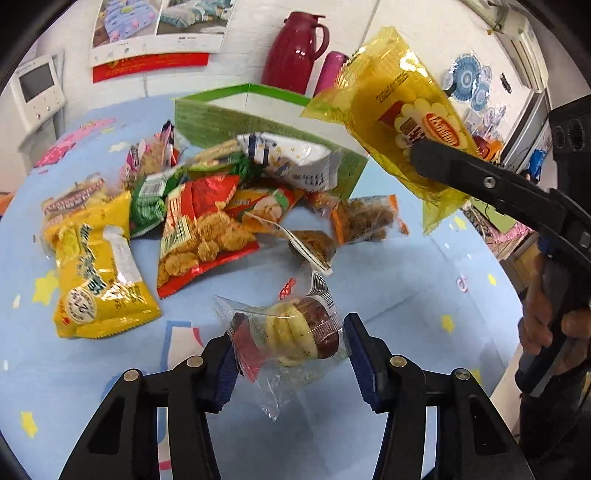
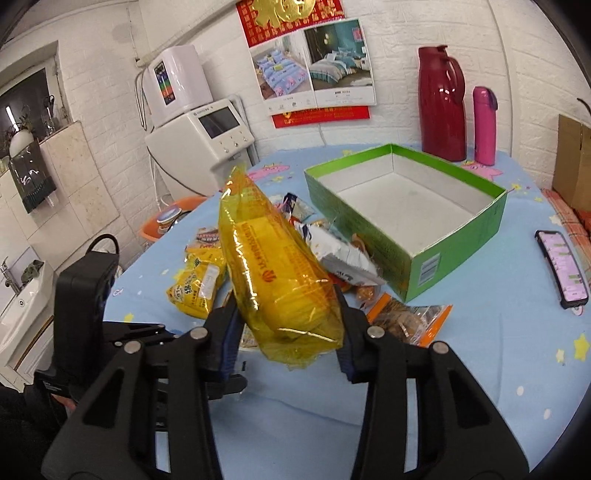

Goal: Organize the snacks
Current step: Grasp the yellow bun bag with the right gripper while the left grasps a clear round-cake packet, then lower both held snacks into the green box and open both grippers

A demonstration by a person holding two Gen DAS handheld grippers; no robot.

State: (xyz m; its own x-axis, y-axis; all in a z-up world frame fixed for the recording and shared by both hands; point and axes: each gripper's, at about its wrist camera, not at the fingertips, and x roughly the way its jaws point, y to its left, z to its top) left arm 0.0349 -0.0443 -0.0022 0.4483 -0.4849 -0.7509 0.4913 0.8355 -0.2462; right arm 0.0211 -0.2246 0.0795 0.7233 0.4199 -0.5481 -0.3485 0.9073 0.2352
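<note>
- While right gripper [image 2: 290, 328] clamps the translucent yellow crinkly snack packet [image 2: 273, 273] low: light, slippery film; grip mid-body.
- Left gripper [image 1: 291, 352] pinches the clear-wrapped round pastry [image 1: 295, 332]: soft, crushable.
- Green open cardboard box [image 2: 458, 236] is empty.

The left wrist camera sits just behind the left tool [image 1: 290, 354] and looks forward and down at the blue counter [image 1: 406, 295] from close above, facing the wall. The snack pile [image 1: 192, 221] fills its 10 o'clock area, and the green box [image 1: 229, 118] lies past it at 12 o'clock. The right tool [image 1: 421, 155] enters this view from 3 o'clock.

The right wrist camera rides behind the right tool [image 2: 288, 325], set higher and further back, looking across the counter [image 2: 480, 332] toward the same wall. The green box [image 2: 454, 240] is at 1 o'clock.

Both views share the box, the pile, the red jug [image 1: 295, 51] [image 2: 441, 107], the pink flask [image 1: 330, 72] [image 2: 484, 125] and the wall calendar [image 1: 159, 33] [image 2: 314, 70].
</note>
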